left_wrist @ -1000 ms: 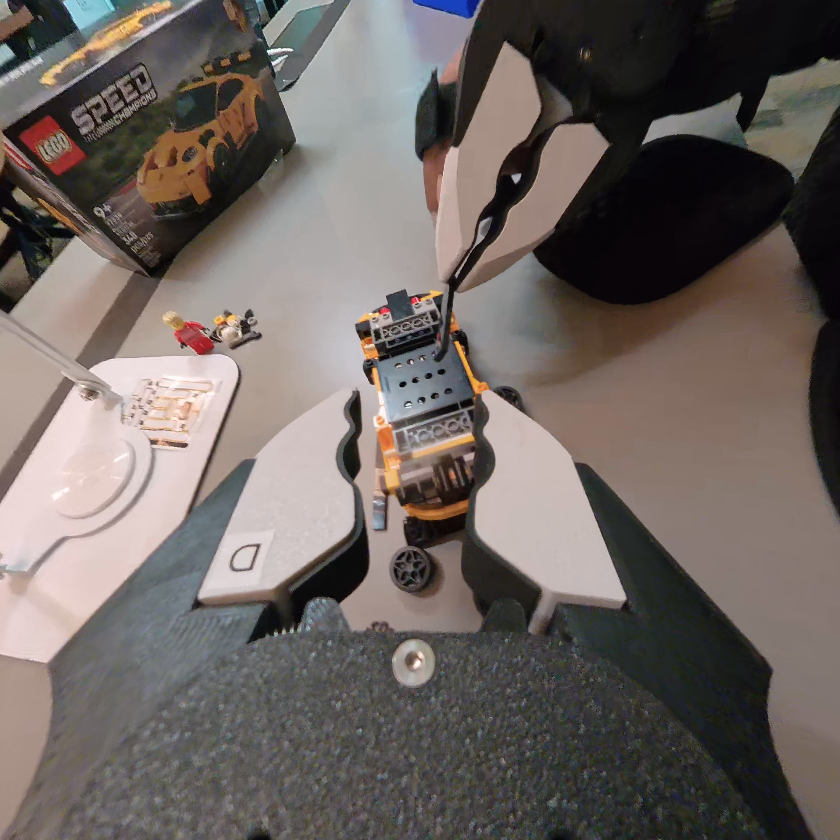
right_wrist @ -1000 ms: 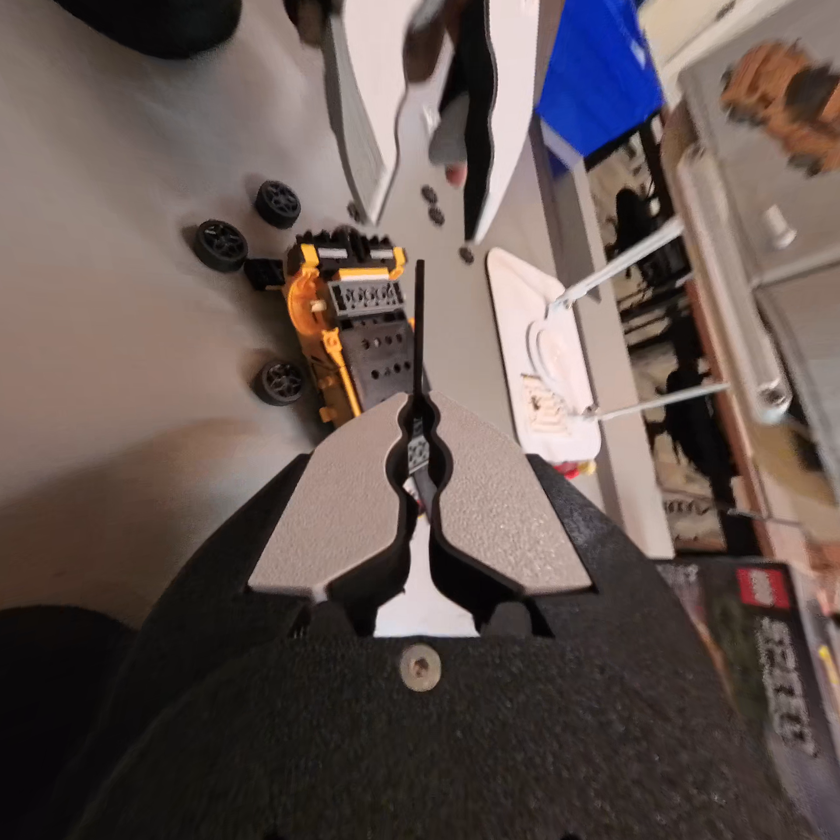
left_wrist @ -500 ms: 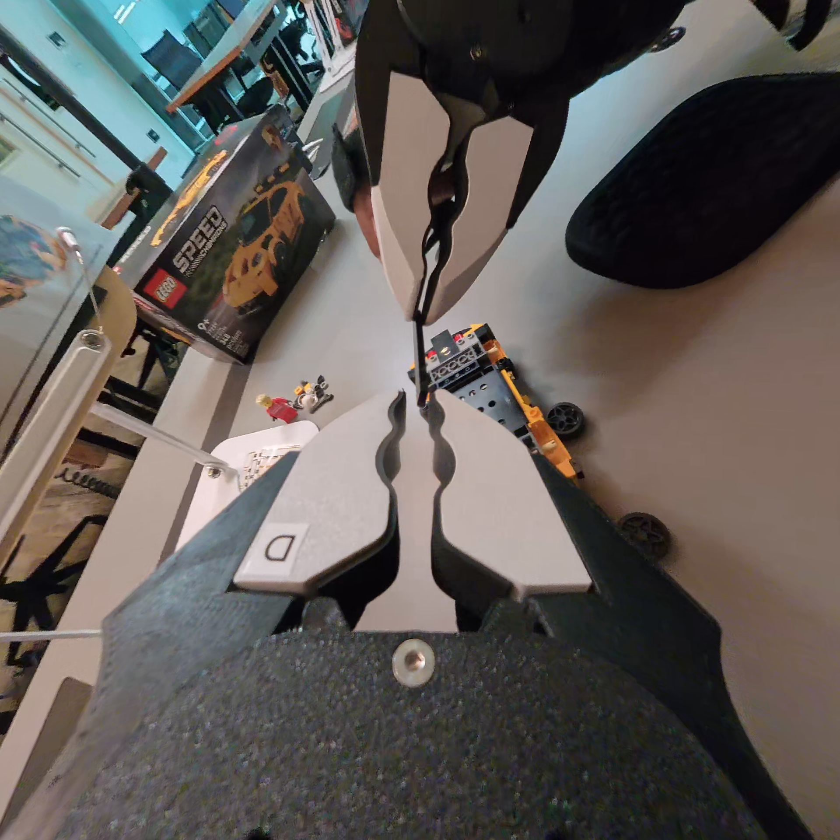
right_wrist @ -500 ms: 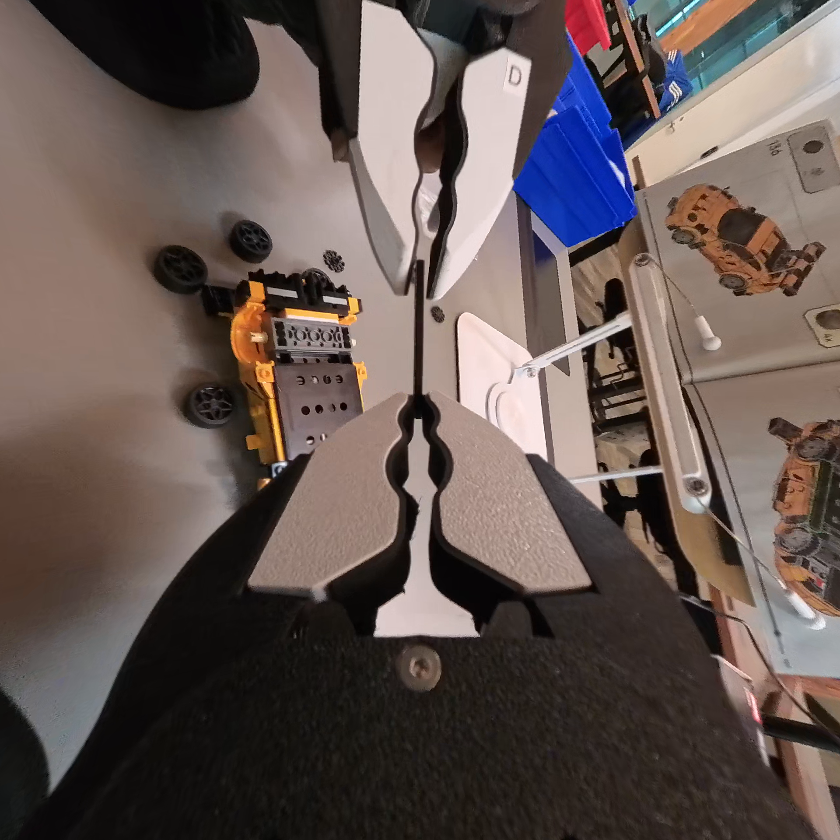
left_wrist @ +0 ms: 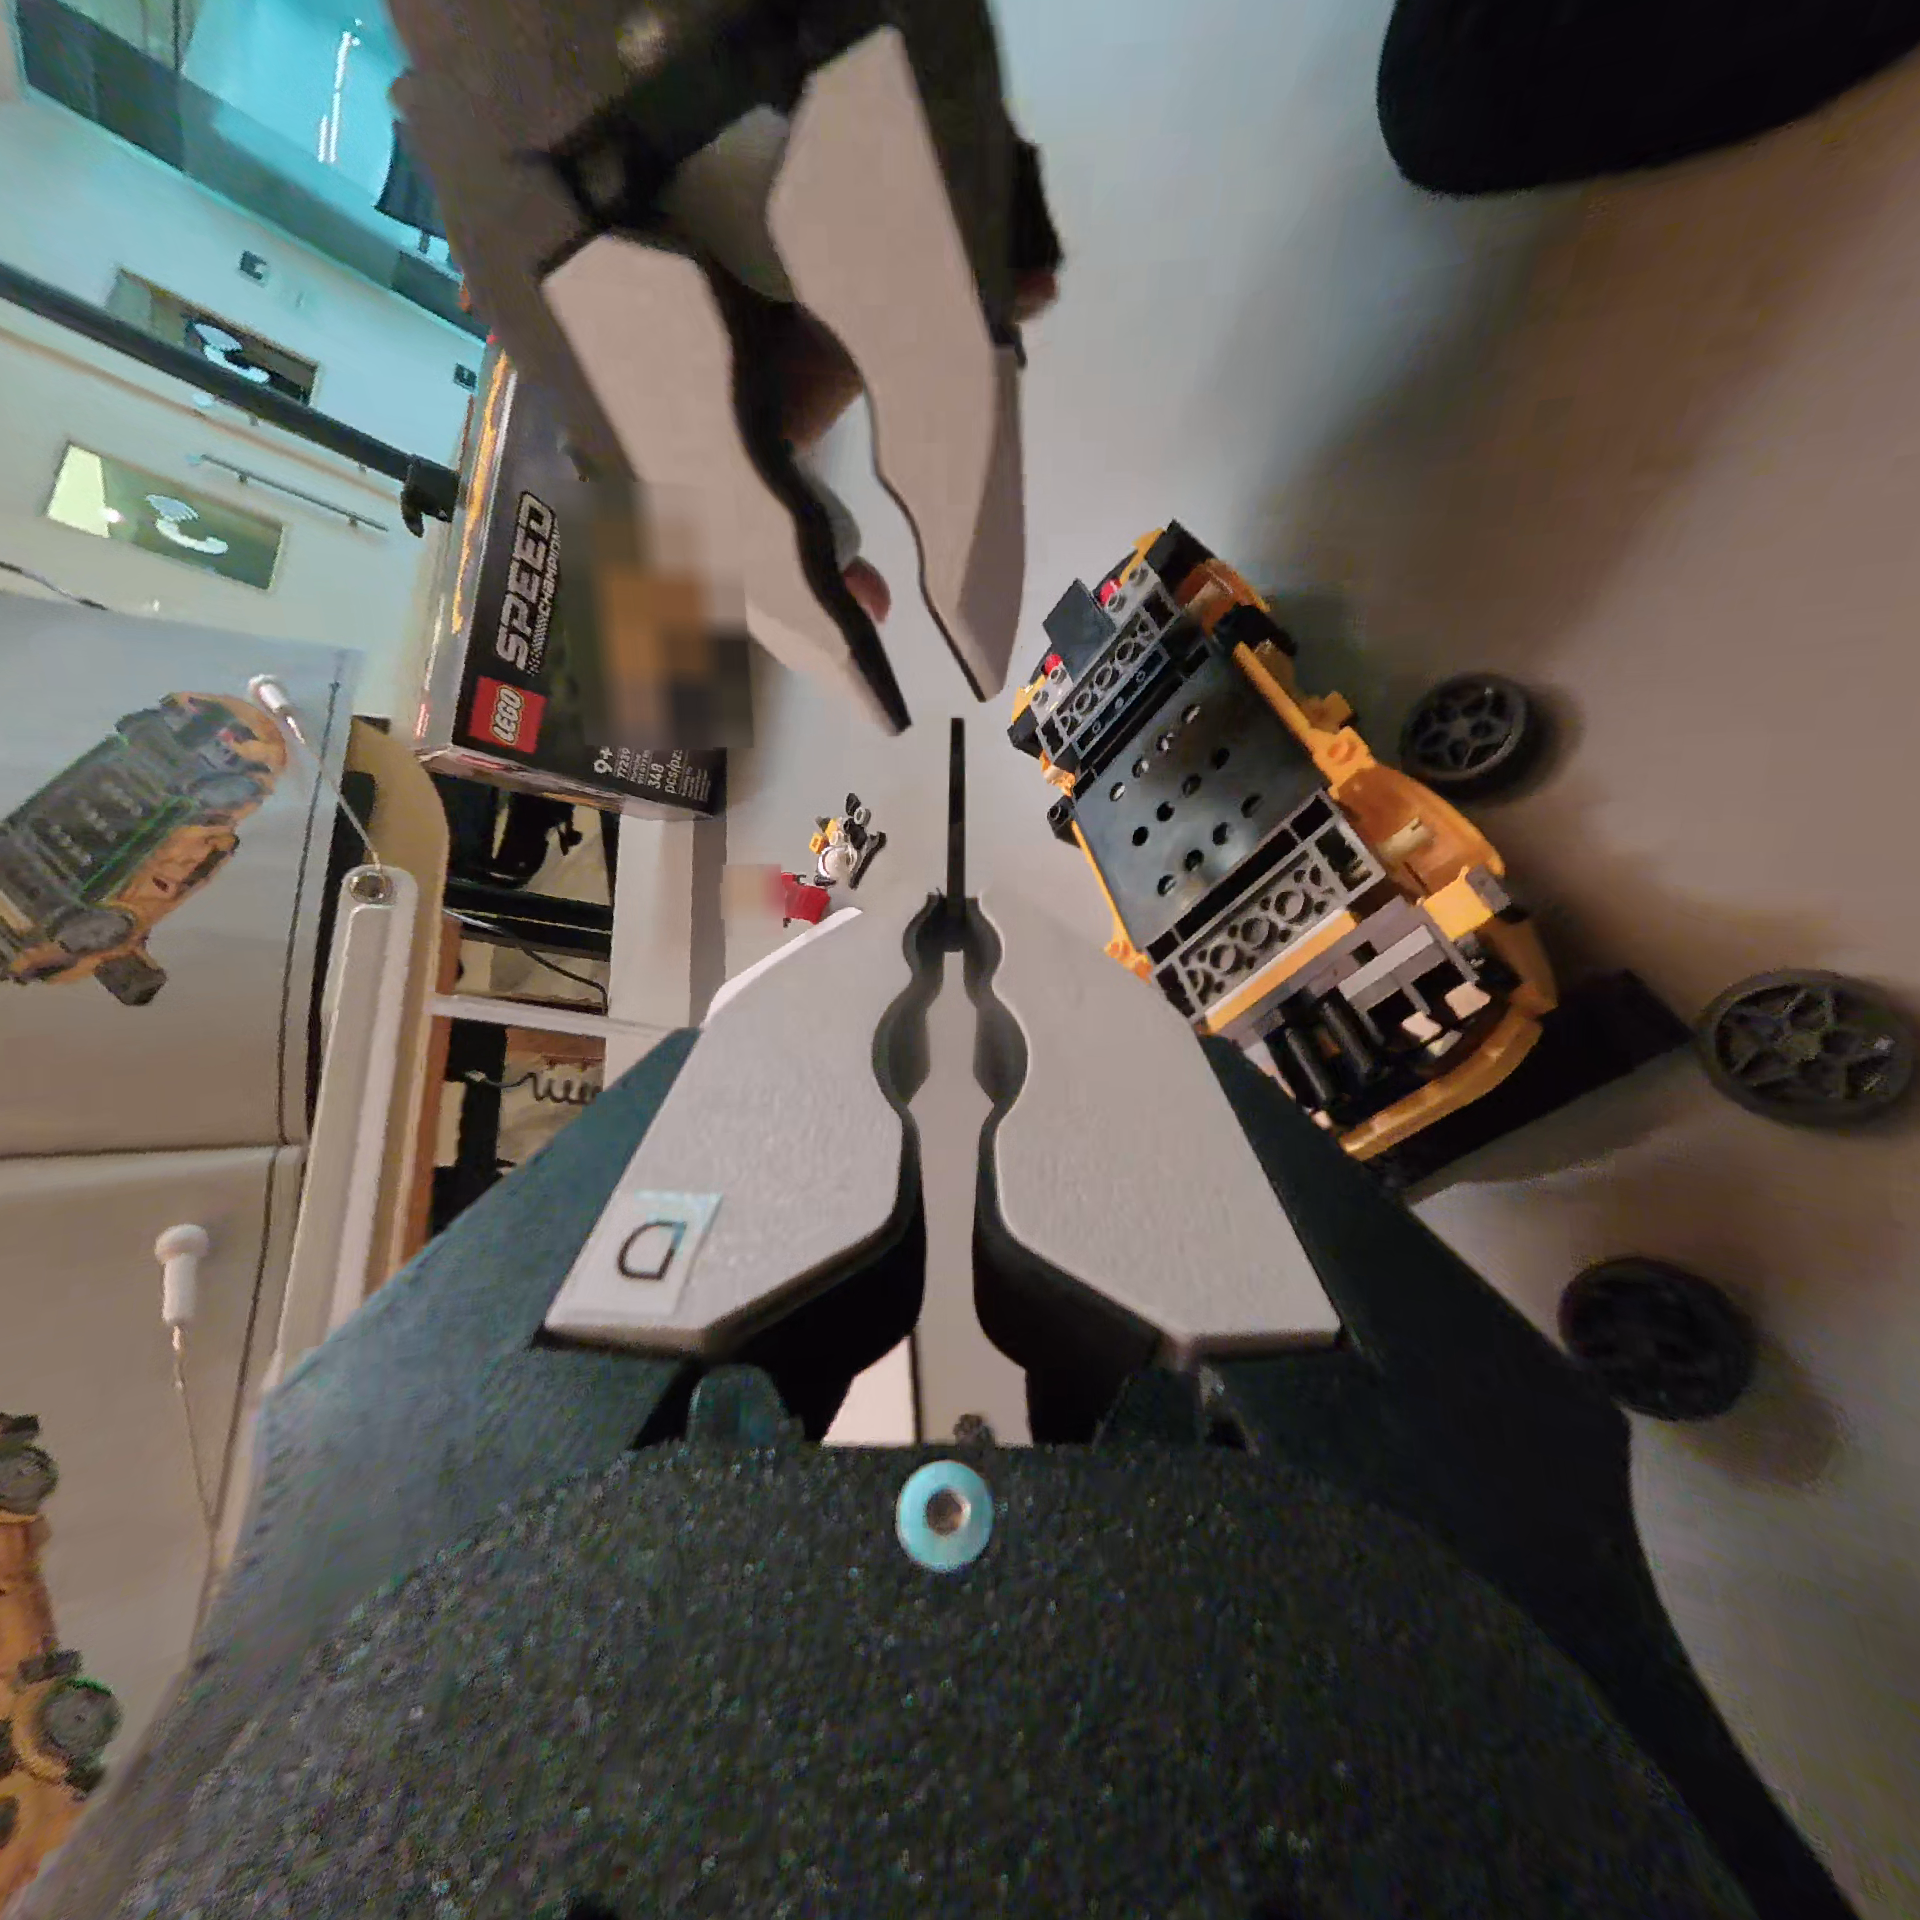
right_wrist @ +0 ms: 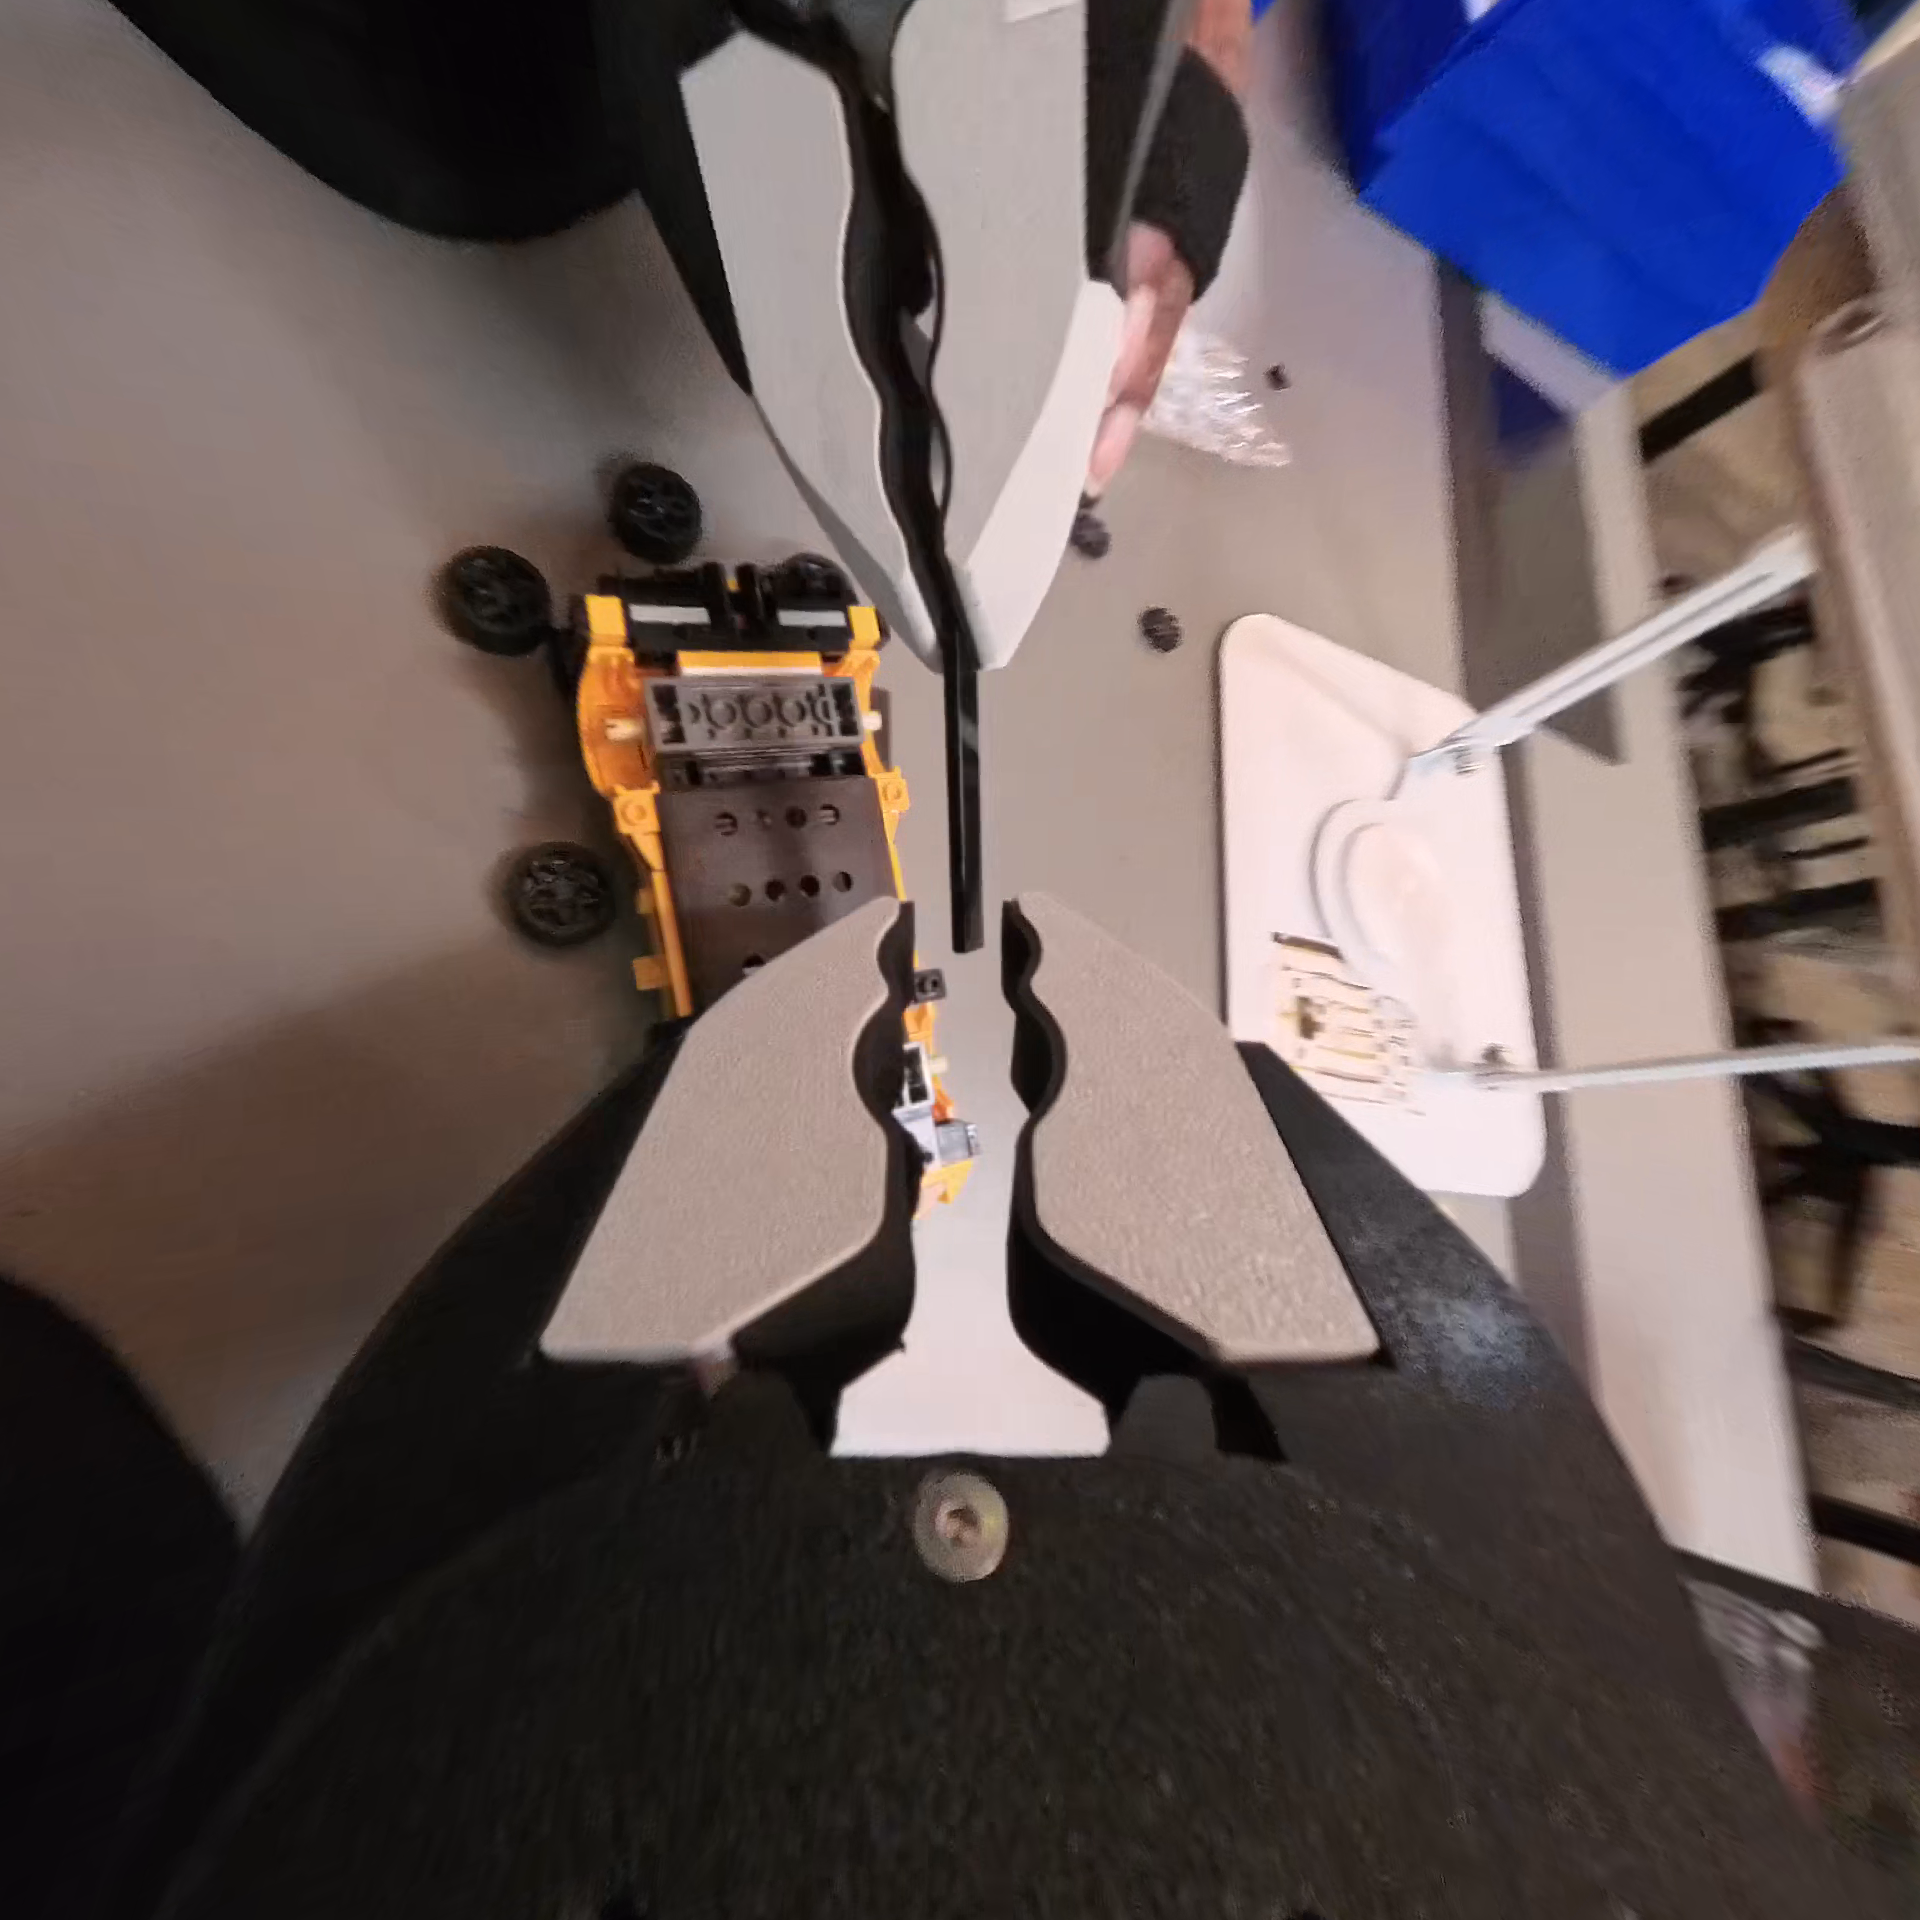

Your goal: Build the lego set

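My left gripper [left_wrist: 951,914] is pinched nearly closed on one end of a thin black strip [left_wrist: 955,805]. The strip's long axis runs straight ahead out of the tips, toward my right gripper [right_wrist: 956,920]. That one stands a narrow way open, its fingertips either side of the strip's free end and not touching it. So the strip hangs in the air between the two tools, held by the left alone, I judge.

Left to right in the left wrist view:
- instruction pages on a white stand, off the tabletop's left edge
- the set's dark box [left_wrist: 540,623], near the far left edge of the tabletop
- a red minifigure [left_wrist: 800,896] and a small black-and-white cluster [left_wrist: 847,840] just beside it
- the strip, dead centre
- the yellow-and-black car chassis [left_wrist: 1268,842], underside up, lying on the tabletop just right of the strip's line
- three loose black wheels, one at [left_wrist: 1463,724], another at [left_wrist: 1803,1046], close by the chassis on its right and near side

Relation that matters: the chassis sits below and right of the left gripper, its length slanting across the strip's line. The left gripper holds the part, so it is the one placed to carry it over. My guess is that the strip belongs on the chassis.

In the way: the right gripper, close ahead of the strip's tip, and the wheels crowding the chassis's right side. In the right wrist view a white tray [right_wrist: 1278,727] holding a sticker sheet [right_wrist: 1340,1023] lies clear on the far side of the strip from the chassis.
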Available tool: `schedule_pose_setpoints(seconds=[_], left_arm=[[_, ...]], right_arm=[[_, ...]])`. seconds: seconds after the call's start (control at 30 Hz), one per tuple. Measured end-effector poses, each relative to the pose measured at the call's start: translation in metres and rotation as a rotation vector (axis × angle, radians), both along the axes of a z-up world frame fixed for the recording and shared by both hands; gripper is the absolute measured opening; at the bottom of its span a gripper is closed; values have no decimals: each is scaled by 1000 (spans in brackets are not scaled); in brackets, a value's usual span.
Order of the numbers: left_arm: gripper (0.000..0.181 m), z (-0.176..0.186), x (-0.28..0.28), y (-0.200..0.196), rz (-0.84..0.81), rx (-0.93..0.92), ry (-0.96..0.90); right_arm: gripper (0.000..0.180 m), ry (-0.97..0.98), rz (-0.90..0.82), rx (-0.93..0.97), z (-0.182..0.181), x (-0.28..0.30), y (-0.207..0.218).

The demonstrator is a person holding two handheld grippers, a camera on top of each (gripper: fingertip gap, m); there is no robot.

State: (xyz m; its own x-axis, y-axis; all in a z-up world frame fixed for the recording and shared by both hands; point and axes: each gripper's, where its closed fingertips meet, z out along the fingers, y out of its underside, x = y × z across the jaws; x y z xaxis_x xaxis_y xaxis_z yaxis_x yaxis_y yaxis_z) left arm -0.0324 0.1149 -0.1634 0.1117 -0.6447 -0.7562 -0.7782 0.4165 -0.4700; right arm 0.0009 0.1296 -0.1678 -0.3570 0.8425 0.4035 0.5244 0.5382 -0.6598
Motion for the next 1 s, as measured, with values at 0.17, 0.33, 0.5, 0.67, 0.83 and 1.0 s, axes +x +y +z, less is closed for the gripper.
schedule_pose_setpoints(seconds=[0.17,0.33,0.5,0.67,0.83,1.0], left_arm=[[3,-6,3,8,-38,71,131],[4,-10,-2,13,-18,63,132],[42,-14,-16,1,93,-378,-212],[68,-9,-22,-30,148,-872,-561],[71,-33,-25,-46,231,-868,-552],[46,-21,-24,-28,289,-1017,-716]], right_arm=[[15,-186,89,-157,-10,-12,4],[7,-246,148,-178,-18,-24,3],[2,-333,142,-107,-35,-18,8],[3,-411,153,-74,-42,-15,8],[3,-435,154,-54,-46,-18,7],[3,-392,153,-1,-40,-24,5]])
